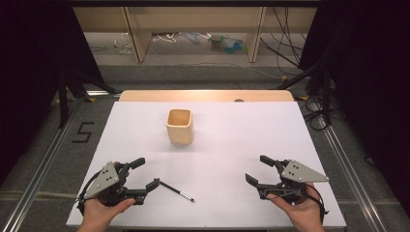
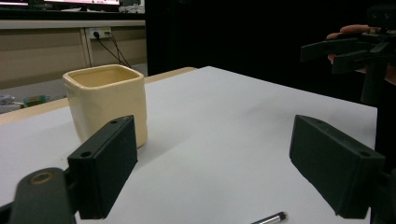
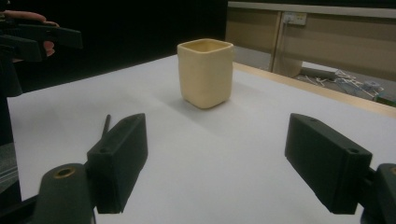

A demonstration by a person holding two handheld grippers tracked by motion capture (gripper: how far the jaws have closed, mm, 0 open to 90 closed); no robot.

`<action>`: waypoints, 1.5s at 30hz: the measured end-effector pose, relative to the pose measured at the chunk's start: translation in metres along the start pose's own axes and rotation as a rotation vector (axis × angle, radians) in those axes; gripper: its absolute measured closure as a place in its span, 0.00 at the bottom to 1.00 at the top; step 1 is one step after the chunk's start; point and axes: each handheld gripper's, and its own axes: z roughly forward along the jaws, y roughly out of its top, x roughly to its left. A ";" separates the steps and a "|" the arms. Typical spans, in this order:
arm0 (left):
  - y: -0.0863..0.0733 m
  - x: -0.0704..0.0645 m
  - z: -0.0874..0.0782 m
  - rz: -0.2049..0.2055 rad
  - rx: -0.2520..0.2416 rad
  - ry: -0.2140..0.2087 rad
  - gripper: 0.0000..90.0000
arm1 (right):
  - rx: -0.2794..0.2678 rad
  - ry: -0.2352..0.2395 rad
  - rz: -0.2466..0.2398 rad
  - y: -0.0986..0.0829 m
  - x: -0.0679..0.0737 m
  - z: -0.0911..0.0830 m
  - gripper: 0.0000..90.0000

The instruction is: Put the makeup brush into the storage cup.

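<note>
While both hands rested near the front edge of the white tabletop [image 1: 217,135], the left hand-held gripper [image 1: 145,173] stood with its jaws wide apart and held nothing. The pen [image 1: 177,191], thin and dark with a silvery tip, lay flat on the tabletop just beside that gripper's nearer jaw, running away toward the person's right; whether it touched the jaw could not be told. In the left gripper view its tip [image 2: 270,218] showed at the bottom edge, between the two jaws. The right hand-held gripper [image 1: 259,169] was well apart from the pen, likewise wide and empty. The cup [image 1: 180,126] stood upright farther back, near the tabletop's middle.
</note>
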 end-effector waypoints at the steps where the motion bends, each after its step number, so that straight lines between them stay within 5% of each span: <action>1: 0.000 0.000 0.000 0.001 0.000 -0.001 0.17 | 0.001 -0.001 0.010 0.000 0.001 0.000 0.25; 11: 0.005 0.001 0.000 0.010 -0.003 0.000 0.17 | -0.009 0.022 0.004 0.000 0.001 0.002 0.25; 21: 0.009 0.000 0.009 0.080 0.082 -0.067 0.17 | -0.004 0.017 0.007 0.000 0.001 0.002 0.25; 31: 0.013 -0.002 0.031 0.182 0.242 -0.148 0.18 | -0.001 0.021 0.004 0.000 0.001 0.003 0.25; 33: 0.012 -0.003 0.037 0.224 0.319 -0.181 0.18 | 0.006 0.006 -0.005 0.001 0.000 0.002 0.25; 39: 0.009 -0.005 0.049 0.280 0.433 -0.231 0.18 | 0.009 0.019 0.000 0.001 0.001 0.003 0.25; 45: 0.009 -0.006 0.061 0.387 0.569 -0.275 0.21 | 0.003 0.015 -0.001 0.000 0.000 0.003 0.25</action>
